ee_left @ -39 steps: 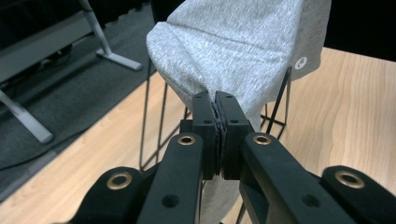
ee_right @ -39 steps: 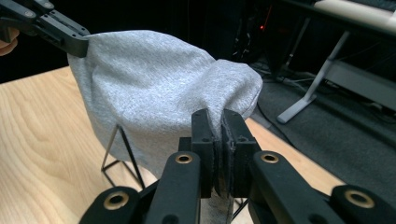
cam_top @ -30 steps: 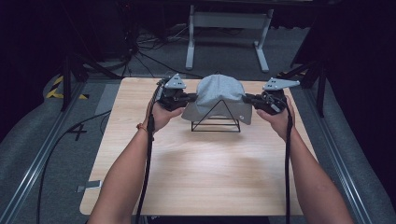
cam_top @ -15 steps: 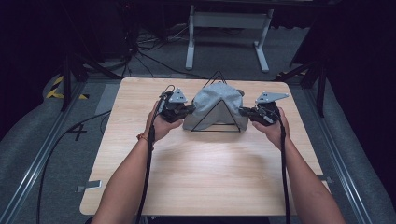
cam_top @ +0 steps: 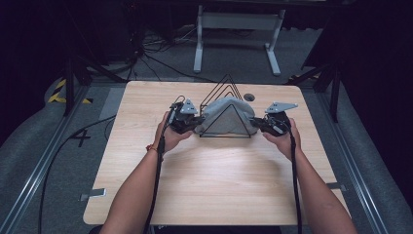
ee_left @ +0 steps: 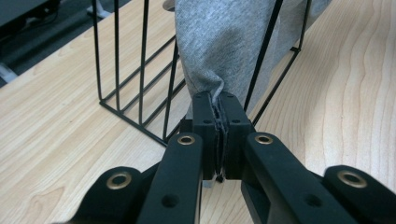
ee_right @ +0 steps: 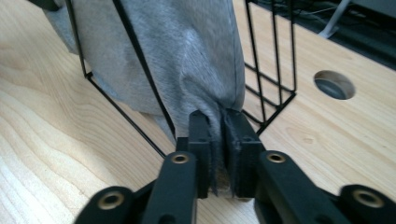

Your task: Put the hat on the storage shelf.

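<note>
Writing: I read no brand, label or lettering on the grey cloth (cam_top: 228, 117), the wire rack (cam_top: 225, 113) or the bench (cam_top: 204, 180).
Grey cloth: it sits at centre frame in the high view, draped among the triangular wires of the rack, one end stretched to each side.
Wire rack: black, standing on the bench just above frame centre; its triangular loops rise behind the cloth.
Change since a second ago: I see the cloth then held up over the rack's peak; now it lies lower, down between the wires, and the rack's tips stand clear above it. Both hands sit lower in the frame.
Left gripper (ee_left: 217, 105): jaws pressed together on a bunched corner of the cloth, only the fabric between the pads.
Right gripper (ee_right: 219, 122): jaws have just been opening a little, yet a fold of cloth is between them and the pads press on it.
Left hand (cam_top: 170, 136): left of the rack, forearm coming up from the bottom edge, gripper pointing right toward the cloth.
Right hand (cam_top: 283, 139): right of the rack, forearm rising from the lower right, gripper pointing left.
Bench hole (ee_right: 334, 84): round, upper right in the right gripper view, just beside the rack.
</note>
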